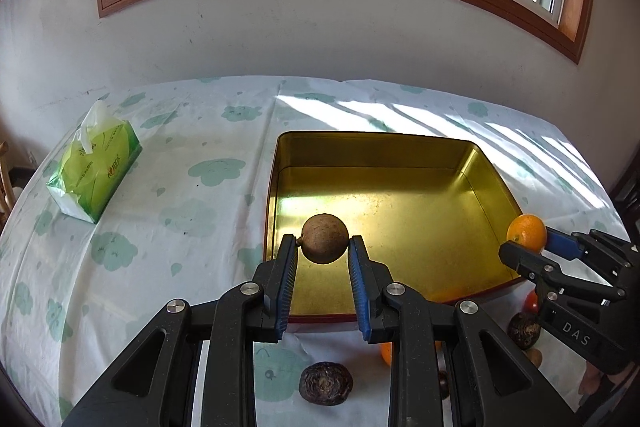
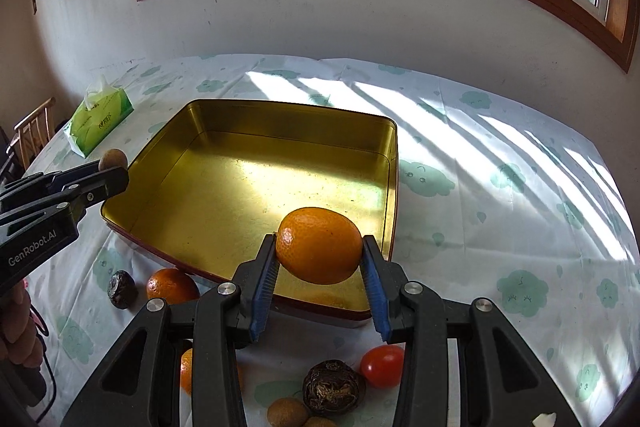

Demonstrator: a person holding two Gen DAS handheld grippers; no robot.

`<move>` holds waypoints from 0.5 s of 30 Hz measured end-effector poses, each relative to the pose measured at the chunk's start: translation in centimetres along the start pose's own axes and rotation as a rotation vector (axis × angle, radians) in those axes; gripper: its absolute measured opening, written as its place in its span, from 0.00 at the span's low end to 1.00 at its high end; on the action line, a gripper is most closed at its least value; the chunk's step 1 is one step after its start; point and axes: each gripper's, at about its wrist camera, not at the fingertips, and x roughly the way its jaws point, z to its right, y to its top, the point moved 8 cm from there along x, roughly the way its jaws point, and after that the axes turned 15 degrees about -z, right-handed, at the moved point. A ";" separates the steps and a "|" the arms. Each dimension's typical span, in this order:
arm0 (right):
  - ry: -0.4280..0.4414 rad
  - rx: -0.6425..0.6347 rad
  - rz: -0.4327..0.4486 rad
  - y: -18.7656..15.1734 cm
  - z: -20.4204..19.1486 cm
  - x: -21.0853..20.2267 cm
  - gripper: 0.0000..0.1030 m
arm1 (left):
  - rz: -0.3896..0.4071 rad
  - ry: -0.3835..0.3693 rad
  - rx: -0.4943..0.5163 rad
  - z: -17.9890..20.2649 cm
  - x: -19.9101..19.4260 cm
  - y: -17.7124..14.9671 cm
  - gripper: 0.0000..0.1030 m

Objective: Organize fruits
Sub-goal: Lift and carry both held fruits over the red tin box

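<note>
My left gripper [image 1: 323,245] is shut on a small round brown fruit [image 1: 324,238], held above the near left part of the gold tin [image 1: 472,171]. My right gripper [image 2: 319,247] is shut on an orange [image 2: 320,245] over the tin's [image 2: 192,119] near right corner. From the left wrist view the right gripper [image 1: 528,241] with its orange [image 1: 527,231] hangs at the tin's right rim. In the right wrist view the left gripper [image 2: 110,171] with the brown fruit [image 2: 113,158] is at the tin's left rim. The tin is empty.
On the cloth in front of the tin lie loose fruits: an orange [image 2: 172,285], a dark wrinkled fruit [image 2: 121,289], another dark one [image 2: 331,387], a red tomato [image 2: 382,365], small brown fruits [image 2: 287,411]. A green tissue pack [image 1: 94,173] stands far left. The wall runs behind the table.
</note>
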 end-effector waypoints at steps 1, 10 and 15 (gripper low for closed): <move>0.002 0.002 -0.005 0.1 0.0 0.3 0.37 | -0.008 0.002 0.002 0.0 0.4 0.0 0.26; -0.006 -0.002 -0.031 0.4 0.2 1.7 0.37 | -0.058 0.019 0.001 -0.1 2.8 -0.1 0.26; -0.009 -0.006 -0.041 0.4 0.1 2.2 0.37 | -0.074 0.026 0.002 -0.1 3.4 -0.3 0.26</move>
